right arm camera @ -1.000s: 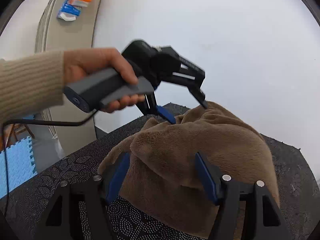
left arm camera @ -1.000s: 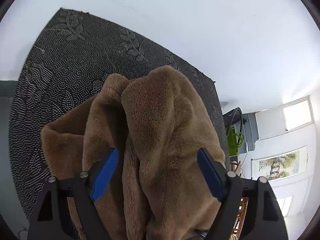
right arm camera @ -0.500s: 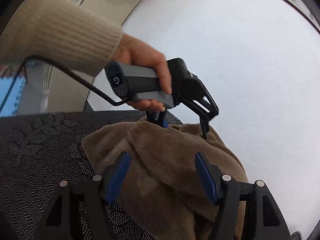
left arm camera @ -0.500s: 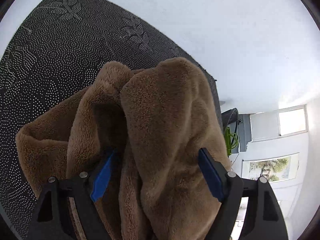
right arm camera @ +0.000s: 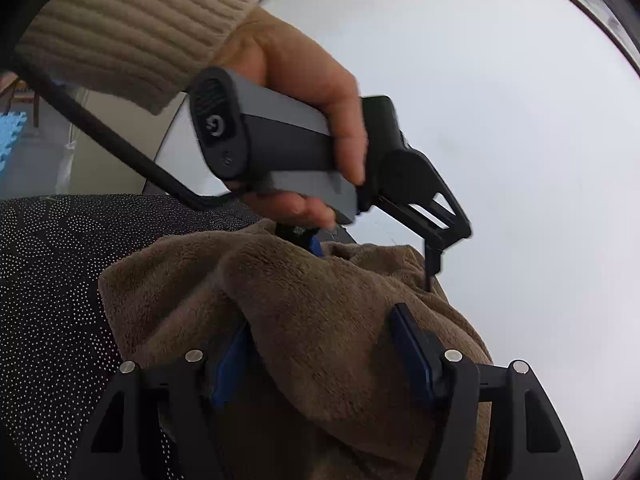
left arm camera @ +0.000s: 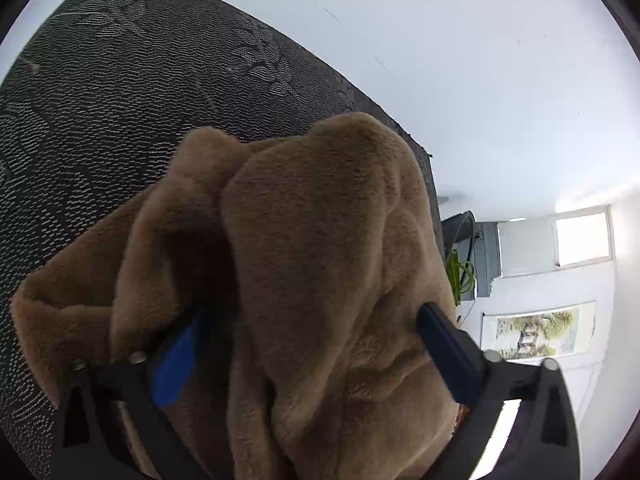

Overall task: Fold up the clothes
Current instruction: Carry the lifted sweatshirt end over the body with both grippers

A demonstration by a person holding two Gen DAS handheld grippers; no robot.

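The dark dotted cloth (left arm camera: pixel 168 92) covers my bench, and on it the brown fleece garment (left arm camera: pixel 320 248) sits bundled in a thick, soft heap near the cloth's far edge, with the white floor (left arm camera: pixel 480 60) beyond. A second ago the bundle hung higher between my two tools; now more of it rests on the cloth, spreading out to the left in the left wrist view.

The biggest change is at my left tool (left arm camera: pixel 308 356): its jaws are opening, going from a snug hold on the fleece to their widest. The thick fold is between the blue pads (left arm camera: pixel 176 360) but, as I judge it, no longer squeezed. In the right wrist view I see my left hand (right arm camera: pixel 304 92) on the grey handle, sleeve (right arm camera: pixel 132 20) above it, with that tool's fingertips dipping into the far side of the heap.

My right tool (right arm camera: pixel 320 356) has rolled and come across, and it holds its grip unchanged: the pads press into a thick fold of the fleece on both sides.

I take this to mean the folded bundle is being set down, left side released first. The right side remains to let go, and the fold may slump once it does.
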